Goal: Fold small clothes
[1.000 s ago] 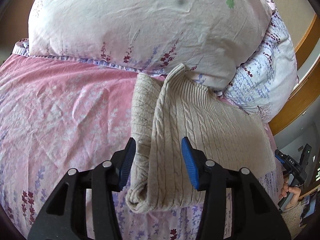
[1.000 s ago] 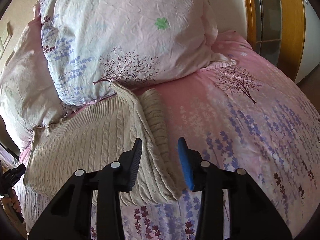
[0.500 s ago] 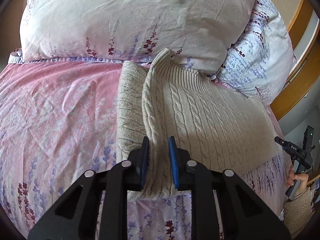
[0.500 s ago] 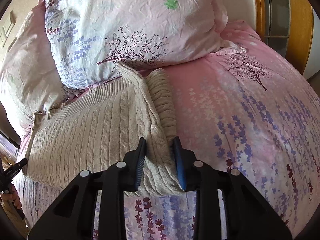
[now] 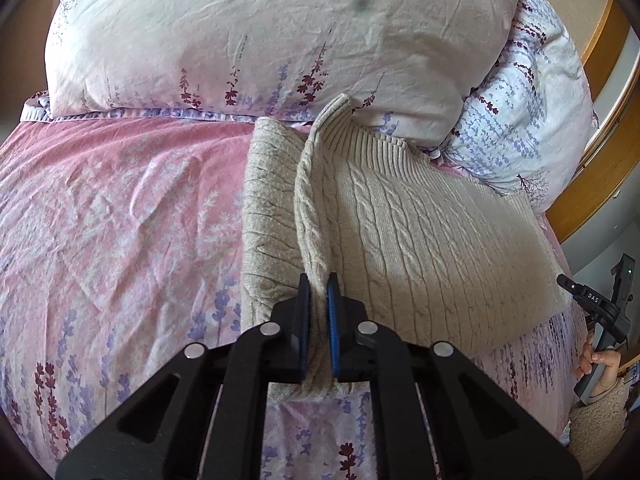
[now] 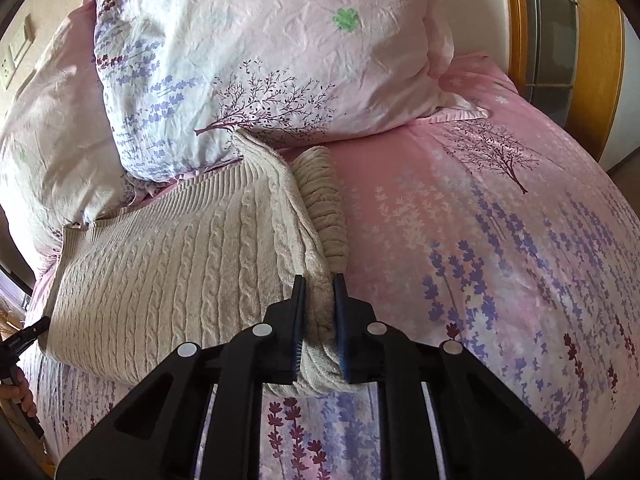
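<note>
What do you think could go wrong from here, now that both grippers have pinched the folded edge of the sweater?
1. The left gripper and right gripper each pinch a thick bunched ridge of the cable-knit sweater; a layer could slip out when lifted, undoing the fold.
2. The far corner of the sweater touches the pillow, so it might drag or catch there.
3. The ribbed part lying beside the fold may trail loose.
</note>
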Demonstrator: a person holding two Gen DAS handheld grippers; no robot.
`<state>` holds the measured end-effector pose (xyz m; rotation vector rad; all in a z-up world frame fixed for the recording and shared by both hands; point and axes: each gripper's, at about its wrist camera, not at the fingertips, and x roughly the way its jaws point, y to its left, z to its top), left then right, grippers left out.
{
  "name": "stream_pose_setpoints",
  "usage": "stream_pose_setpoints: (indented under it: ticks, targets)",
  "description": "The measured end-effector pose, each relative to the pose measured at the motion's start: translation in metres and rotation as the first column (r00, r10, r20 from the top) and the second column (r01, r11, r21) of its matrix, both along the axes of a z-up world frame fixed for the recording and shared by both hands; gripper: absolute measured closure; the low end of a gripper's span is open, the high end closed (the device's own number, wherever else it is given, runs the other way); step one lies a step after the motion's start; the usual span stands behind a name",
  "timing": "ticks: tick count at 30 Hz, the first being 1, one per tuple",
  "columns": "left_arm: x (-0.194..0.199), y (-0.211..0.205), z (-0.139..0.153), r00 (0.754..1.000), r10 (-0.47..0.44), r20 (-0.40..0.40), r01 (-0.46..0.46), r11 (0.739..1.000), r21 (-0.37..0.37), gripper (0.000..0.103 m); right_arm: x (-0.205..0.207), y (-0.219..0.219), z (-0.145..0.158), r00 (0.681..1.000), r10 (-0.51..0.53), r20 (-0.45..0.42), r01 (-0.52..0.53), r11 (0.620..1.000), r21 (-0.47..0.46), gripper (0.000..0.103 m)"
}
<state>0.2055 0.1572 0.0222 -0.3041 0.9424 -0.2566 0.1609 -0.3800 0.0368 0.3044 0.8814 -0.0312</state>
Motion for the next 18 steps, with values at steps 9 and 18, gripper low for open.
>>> stream_pose_setpoints:
  ticks: [9, 18]
  targets:
    - [-0.007, 0.009, 0.009, 1.000, 0.007, 0.016, -0.007, 1.000, -0.022, 0.096, -0.007, 0.004, 0.015, 0.999, 0.003, 0.041, -0.003, 1.000, -0.009, 0.093]
    - [-0.013, 0.015, 0.002, 1.000, 0.001, -0.002, -0.001, 0.999, -0.040, 0.096, -0.006, -0.005, 0.001, 0.998, -0.032, -0.050, 0.031, 0.999, -0.011, 0.093]
